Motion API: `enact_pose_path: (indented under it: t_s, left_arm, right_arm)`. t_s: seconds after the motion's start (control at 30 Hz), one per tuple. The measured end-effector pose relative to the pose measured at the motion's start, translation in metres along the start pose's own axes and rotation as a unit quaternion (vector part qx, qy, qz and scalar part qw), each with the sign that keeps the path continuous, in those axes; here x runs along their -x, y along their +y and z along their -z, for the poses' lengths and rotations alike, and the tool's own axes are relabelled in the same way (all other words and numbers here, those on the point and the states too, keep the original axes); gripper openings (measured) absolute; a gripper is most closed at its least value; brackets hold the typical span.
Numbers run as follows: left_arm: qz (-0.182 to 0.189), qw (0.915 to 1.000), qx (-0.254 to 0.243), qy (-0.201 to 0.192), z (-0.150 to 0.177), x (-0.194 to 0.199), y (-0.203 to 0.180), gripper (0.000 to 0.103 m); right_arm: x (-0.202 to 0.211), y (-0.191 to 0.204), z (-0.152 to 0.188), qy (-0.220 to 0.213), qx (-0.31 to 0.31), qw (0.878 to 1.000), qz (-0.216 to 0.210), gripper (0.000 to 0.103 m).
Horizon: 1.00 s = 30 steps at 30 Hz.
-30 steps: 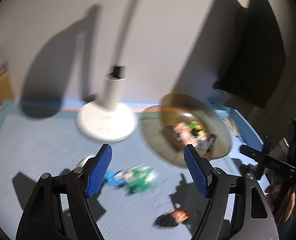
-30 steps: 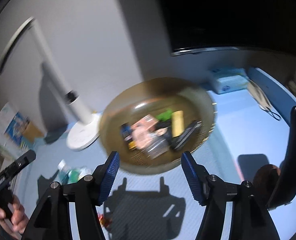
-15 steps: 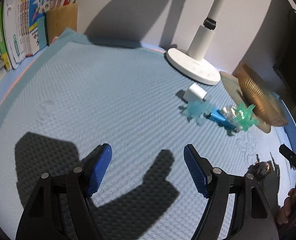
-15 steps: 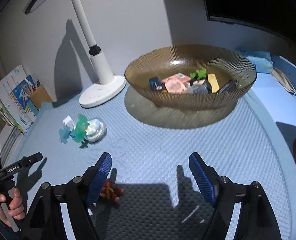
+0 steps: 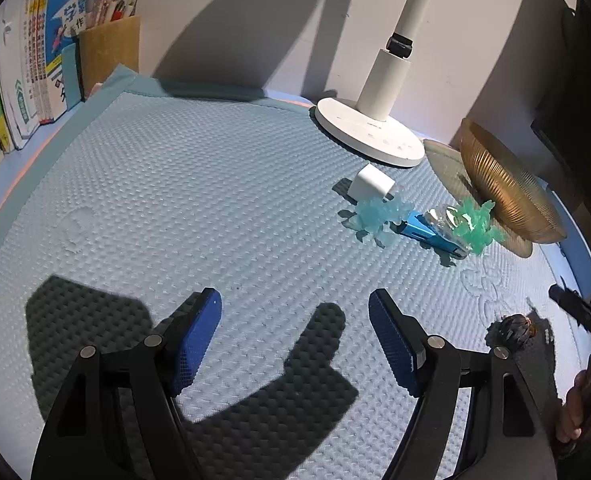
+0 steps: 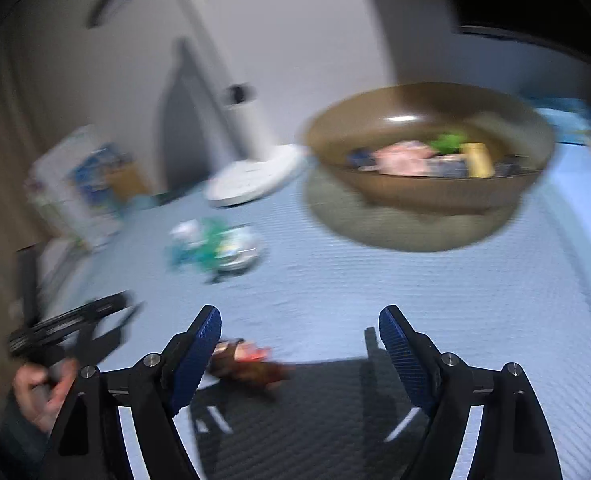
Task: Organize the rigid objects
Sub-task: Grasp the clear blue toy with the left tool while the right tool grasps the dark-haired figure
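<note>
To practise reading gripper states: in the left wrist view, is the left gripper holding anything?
No. The left gripper is open, with only bare mat and shadow between its fingers.

The left wrist view is sharp, with hard light from about 1 o'clock throwing crisp dark shadows of the left gripper (image 5: 294, 336) onto the mat (image 5: 183, 200) toward 7 o'clock. The right wrist view is smeared by motion blur (bowl (image 6: 427, 196) and lamp base (image 6: 251, 180) alike). Fisheye bending and dark vignetting crowd both edges.
</note>
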<state>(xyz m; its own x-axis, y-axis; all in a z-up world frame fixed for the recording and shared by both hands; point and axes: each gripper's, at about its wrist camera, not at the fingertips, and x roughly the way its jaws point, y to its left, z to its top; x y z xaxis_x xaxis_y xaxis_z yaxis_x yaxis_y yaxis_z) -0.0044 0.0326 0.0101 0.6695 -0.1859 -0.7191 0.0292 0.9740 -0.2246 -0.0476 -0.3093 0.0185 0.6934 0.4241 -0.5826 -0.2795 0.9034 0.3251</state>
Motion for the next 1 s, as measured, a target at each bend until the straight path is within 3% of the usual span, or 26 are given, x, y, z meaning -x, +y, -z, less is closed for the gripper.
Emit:
enact_pose_path:
  t_s: [0.07,0.23,0.4,0.63,0.7,0.8,0.9,0.93,1.0]
  left_arm:
    - [0.005,1.0000,0.001,0.007,-0.001,-0.001,0.000,0.075]
    - [0.045,0.9979,-0.024,0.039,-0.013,0.000,-0.015,0.075]
    - [0.027,0.9943,-0.096,0.038,-0.033,-0.016,-0.042,0.075]
    - [0.025,0.9909,-0.122,0.052,-0.051,-0.051,-0.055,0.074]
    - [0.029,0.9907,-0.121,0.055,-0.054,-0.056,-0.057,0.074]
    - [0.030,0.9896,-0.130,0.055,-0.055,-0.062,-0.063,0.060]
    - [0.029,0.9895,-0.133,0.047,-0.054,-0.064,-0.067,0.048]
    - [0.032,0.9890,-0.137,0.047,-0.053,-0.064,-0.069,0.038]
    - [0.031,0.9883,-0.144,0.040,-0.050,-0.061,-0.071,0.034]
  right_arm:
    - [-0.002,0.013,0.003,0.015,0.031,0.999,-0.019,0.081]
    - [-0.017,0.047,0.009,0.055,0.115,0.992,-0.001,0.081]
    - [-0.043,0.061,0.015,0.111,0.184,0.977,0.012,0.081]
    - [-0.054,0.057,0.018,0.118,0.209,0.971,0.010,0.081]
    - [-0.055,0.059,0.018,0.117,0.216,0.969,0.011,0.075]
    - [-0.060,0.059,0.017,0.124,0.221,0.967,0.012,0.063]
    - [-0.063,0.058,0.018,0.133,0.221,0.966,0.010,0.057]
    - [-0.063,0.059,0.019,0.132,0.223,0.966,0.011,0.055]
    - [-0.062,0.062,0.019,0.128,0.226,0.966,0.009,0.046]
